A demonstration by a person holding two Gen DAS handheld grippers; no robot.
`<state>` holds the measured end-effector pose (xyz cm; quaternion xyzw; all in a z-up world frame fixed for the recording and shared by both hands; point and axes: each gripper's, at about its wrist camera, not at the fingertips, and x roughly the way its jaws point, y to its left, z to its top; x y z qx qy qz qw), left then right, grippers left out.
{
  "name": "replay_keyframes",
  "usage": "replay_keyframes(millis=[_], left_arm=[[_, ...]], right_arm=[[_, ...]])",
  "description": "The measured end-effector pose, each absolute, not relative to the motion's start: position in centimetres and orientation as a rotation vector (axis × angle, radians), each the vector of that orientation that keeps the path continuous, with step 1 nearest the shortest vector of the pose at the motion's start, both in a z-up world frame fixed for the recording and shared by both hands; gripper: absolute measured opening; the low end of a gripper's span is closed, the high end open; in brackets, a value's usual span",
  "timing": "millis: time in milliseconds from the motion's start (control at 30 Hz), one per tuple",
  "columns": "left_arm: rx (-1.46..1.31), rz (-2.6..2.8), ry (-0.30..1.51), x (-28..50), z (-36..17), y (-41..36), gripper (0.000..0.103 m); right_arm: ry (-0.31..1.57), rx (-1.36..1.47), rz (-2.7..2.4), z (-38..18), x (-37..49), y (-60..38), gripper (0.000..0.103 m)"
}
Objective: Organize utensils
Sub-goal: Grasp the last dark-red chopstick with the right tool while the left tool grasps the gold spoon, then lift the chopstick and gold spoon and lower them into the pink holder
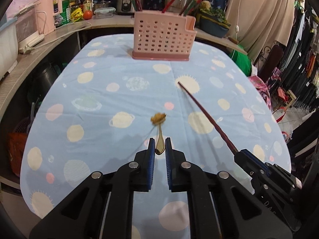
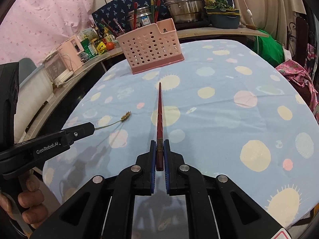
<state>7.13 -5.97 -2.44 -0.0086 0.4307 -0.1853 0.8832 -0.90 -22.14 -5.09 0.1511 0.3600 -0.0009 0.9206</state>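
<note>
Your left gripper (image 1: 160, 146) pinched the handle end of a small amber spoon (image 1: 159, 131), whose flower-shaped head stuck out ahead, clear of the tablecloth (image 1: 119, 91). Your right gripper (image 2: 159, 151) was clamped on the thick end of a dark red chopstick (image 2: 159, 115), its tip aimed forward. Beyond both, at the table's far edge, the pink perforated utensil holder (image 1: 161, 37) stood upright, chopsticks already in it.

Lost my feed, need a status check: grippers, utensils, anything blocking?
Left gripper shut on gold spoon. Right gripper shut on red chopstick. Pink utensil holder ahead, no obstruction on tablecloth.
</note>
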Motion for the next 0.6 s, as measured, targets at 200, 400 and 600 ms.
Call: replay_keyframes(millis=[200,400,600], left_arm=[[-0.04,-0.395,0.841,7.6,0.4,-5.6,0.001],[-0.063,-0.403,0.825,8.7,1.8,-5.3,0.001],[-0.098,-0.414,0.822,10.1,3.6,-4.7,0.001]], right_arm=[[0.656,0.34,0.007,-1.5,-0.7,-23.1,0.007],[0.59,0.395,0.018,1.2,0.3,-24.7,0.007],[0.521,0.406,0.018,4.1,1.7,-26.2,0.007]])
